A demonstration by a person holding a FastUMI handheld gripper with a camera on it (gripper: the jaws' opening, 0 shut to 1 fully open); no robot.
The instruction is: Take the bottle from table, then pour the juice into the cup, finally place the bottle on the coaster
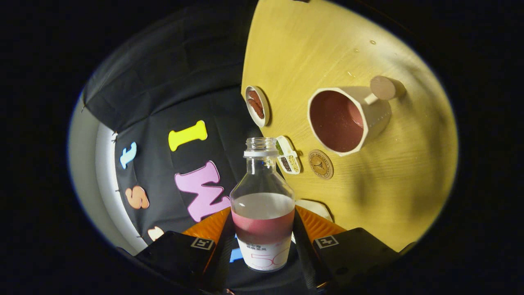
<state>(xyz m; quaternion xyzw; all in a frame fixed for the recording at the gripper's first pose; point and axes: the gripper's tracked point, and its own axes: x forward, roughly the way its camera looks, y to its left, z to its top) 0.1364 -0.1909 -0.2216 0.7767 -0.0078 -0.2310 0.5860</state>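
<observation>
Clear bottle (262,205) sits clamped between both fingers of the gripper (263,233).

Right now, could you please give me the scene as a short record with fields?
tool: shut on the bottle, a finger on each side
bottle: uncapped, still part full of red juice
cup: on the table beyond the bottle, red juice inside
coaster: bare, beside the cup
table: light wood
other items: small dish, divided tray
</observation>
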